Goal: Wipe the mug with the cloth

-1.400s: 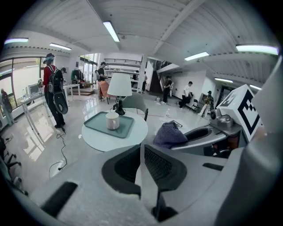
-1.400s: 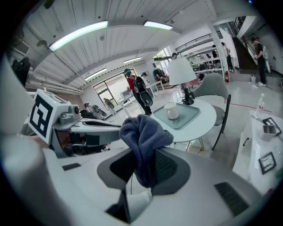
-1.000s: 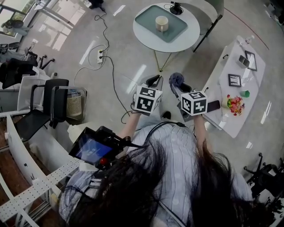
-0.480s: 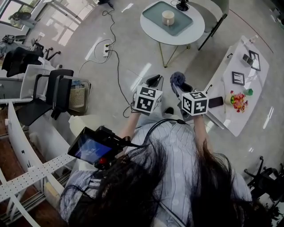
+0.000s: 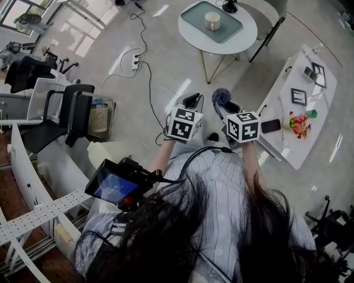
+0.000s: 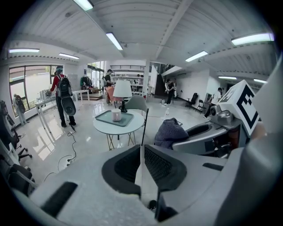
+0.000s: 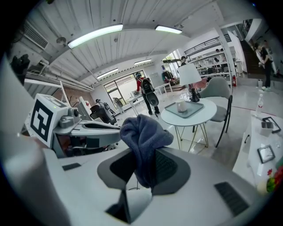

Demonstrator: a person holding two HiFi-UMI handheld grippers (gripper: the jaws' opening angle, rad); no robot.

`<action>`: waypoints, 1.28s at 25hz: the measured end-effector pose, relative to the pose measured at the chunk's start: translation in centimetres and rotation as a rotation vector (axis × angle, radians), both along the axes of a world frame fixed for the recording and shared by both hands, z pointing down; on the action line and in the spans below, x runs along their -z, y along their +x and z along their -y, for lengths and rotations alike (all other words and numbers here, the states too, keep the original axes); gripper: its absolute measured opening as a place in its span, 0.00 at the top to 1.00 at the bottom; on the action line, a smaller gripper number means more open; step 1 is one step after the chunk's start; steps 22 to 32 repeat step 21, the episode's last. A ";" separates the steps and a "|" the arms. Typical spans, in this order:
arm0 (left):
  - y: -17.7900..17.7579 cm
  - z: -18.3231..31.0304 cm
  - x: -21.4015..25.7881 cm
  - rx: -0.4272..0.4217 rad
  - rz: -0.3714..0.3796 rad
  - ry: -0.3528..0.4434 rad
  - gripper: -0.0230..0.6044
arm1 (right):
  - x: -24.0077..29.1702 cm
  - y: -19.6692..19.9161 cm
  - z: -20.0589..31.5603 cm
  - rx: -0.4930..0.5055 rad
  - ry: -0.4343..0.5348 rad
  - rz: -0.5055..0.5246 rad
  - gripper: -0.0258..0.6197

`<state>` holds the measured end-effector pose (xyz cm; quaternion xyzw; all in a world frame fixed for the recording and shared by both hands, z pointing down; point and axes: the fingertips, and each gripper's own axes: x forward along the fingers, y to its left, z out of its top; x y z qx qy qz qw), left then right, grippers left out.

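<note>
A cream mug stands on a teal tray on a round white table, well ahead of both grippers. It also shows small and far off as the mug and the mug. My right gripper is shut on a blue-grey cloth, which bunches up above the jaws as the cloth. My left gripper is held beside it, jaws shut with nothing between them. Both are held at chest height over the floor.
A long white side table at the right holds a phone, picture frames and flowers. Black chairs and a basket stand at the left. Cables and a power strip lie on the floor. A grey chair stands behind the round table.
The head view has drifted, so the round table sits a little higher and further right. Both grippers keep the same pose, the cloth still in the right one.
</note>
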<state>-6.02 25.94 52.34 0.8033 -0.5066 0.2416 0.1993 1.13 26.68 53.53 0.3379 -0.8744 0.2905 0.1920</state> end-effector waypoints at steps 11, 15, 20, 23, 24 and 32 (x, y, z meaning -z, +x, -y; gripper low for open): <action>-0.3 -0.4 -0.2 0.015 -0.001 -0.007 0.90 | -0.1 -0.3 -0.4 0.020 -0.004 -0.008 0.81; 0.0 -0.4 -0.3 0.007 0.004 -0.011 0.90 | -0.2 0.1 -0.3 0.014 -0.007 -0.010 0.81; 0.2 -0.2 -0.2 0.006 0.006 -0.013 0.90 | 0.1 0.3 -0.2 0.014 -0.001 -0.009 0.81; 0.2 -0.1 -0.2 0.006 0.007 -0.014 0.90 | 0.1 0.3 -0.1 0.014 0.000 -0.008 0.81; 0.2 -0.1 -0.2 0.006 0.007 -0.014 0.90 | 0.1 0.3 -0.1 0.014 0.000 -0.008 0.81; 0.2 -0.1 -0.2 0.006 0.007 -0.014 0.90 | 0.1 0.3 -0.1 0.014 0.000 -0.008 0.81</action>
